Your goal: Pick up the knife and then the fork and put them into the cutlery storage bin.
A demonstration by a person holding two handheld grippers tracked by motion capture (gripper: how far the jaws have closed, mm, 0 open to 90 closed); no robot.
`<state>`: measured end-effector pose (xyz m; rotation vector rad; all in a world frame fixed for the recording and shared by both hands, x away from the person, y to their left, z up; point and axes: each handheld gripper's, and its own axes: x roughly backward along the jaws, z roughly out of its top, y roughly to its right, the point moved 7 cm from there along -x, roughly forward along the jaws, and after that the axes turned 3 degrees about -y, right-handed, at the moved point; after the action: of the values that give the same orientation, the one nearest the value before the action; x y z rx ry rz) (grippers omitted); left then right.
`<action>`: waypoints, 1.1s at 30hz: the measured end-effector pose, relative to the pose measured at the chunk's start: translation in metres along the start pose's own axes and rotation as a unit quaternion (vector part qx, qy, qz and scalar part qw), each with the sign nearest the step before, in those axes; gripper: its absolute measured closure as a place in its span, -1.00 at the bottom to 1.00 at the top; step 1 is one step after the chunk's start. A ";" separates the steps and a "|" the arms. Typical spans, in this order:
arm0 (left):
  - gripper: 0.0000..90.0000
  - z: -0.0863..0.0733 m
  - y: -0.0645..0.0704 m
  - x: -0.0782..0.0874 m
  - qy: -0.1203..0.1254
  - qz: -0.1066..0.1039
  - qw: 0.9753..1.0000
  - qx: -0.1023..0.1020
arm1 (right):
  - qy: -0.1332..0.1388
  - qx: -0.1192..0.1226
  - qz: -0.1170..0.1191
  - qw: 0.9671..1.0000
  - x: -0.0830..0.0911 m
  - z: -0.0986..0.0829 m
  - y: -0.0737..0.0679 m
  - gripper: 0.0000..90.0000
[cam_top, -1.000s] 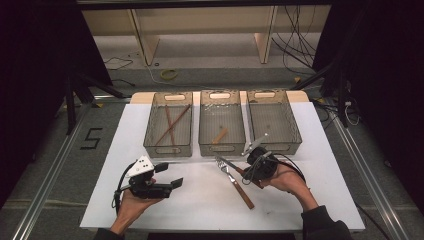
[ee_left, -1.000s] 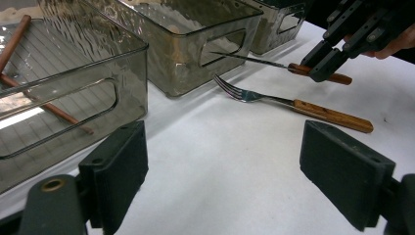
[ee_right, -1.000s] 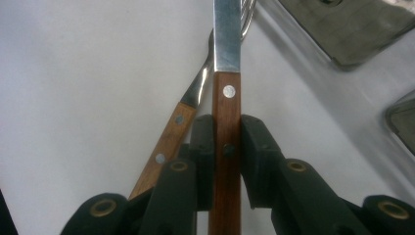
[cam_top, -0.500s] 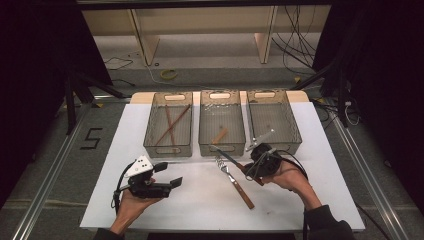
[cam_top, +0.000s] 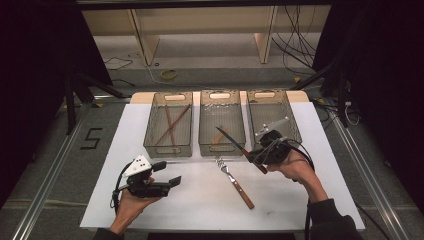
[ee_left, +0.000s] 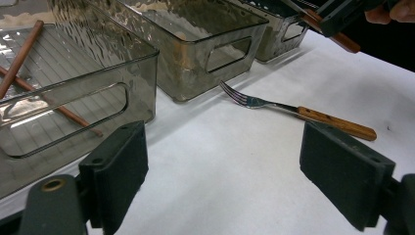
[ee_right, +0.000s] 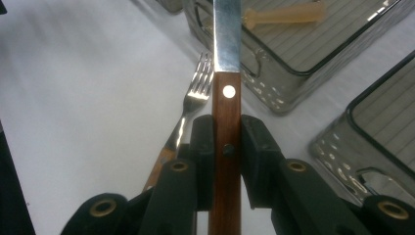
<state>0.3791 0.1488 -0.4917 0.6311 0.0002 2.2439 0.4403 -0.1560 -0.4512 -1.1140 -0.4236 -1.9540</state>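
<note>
Now | right gripper point(cam_top: 261, 152) raised, clamping knife point(cam_top: 235, 142) | left gripper point(cam_top: 167, 176) low, jaws apart

Two brown chopsticks point(cam_top: 169, 126) lie crossed in the bin at ten o'clock point(cam_top: 169, 150). A pale utensil point(cam_top: 218, 136) lies in the bin at twelve o'clock point(cam_top: 221, 150).

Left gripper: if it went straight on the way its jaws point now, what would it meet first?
Most likely the wooden-handled metal fork lying on the white table cover. It lies ahead between the open jaws of the left gripper; depth is hard to judge.
</note>
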 end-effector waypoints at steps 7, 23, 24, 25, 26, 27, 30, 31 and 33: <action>-0.62 0.000 0.000 0.000 -0.001 0.001 1.000 0.000 | 0.032 -0.033 -0.037 0.998 0.022 0.013 0.030 0.72; -0.62 0.000 -0.001 0.000 0.001 0.001 1.000 0.001 | 0.037 -0.118 -0.094 0.988 0.040 0.023 0.099 0.72; -0.62 0.001 -0.001 0.001 0.001 0.001 1.000 0.001 | 0.037 -0.119 -0.095 0.988 0.040 0.023 0.100 0.72; -0.62 0.001 -0.001 0.001 0.001 0.001 1.000 0.000 | 0.037 -0.120 -0.096 0.987 0.041 0.024 0.101 0.72; -0.62 0.001 -0.001 0.001 0.002 0.001 1.000 0.000 | 0.037 -0.122 -0.097 0.987 0.041 0.024 0.102 0.72; -0.62 0.001 -0.001 0.001 0.002 0.001 1.000 0.000 | 0.036 -0.123 -0.097 0.987 0.041 0.025 0.103 0.72; -0.62 0.001 -0.001 0.001 0.002 0.001 1.000 0.000 | 0.038 -0.128 -0.101 0.986 0.042 0.026 0.106 0.72; -0.62 0.001 -0.001 0.001 0.002 0.001 1.000 0.000 | 0.039 -0.129 -0.101 0.986 0.043 0.027 0.107 0.72; -0.62 0.001 -0.001 0.001 0.003 0.002 1.000 0.000 | 0.038 -0.133 -0.103 0.985 0.043 0.027 0.109 0.72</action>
<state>0.3799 0.1500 -0.4908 0.6241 0.0015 2.2489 0.5305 -0.2254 -0.4121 -1.1959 -0.2484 -2.2790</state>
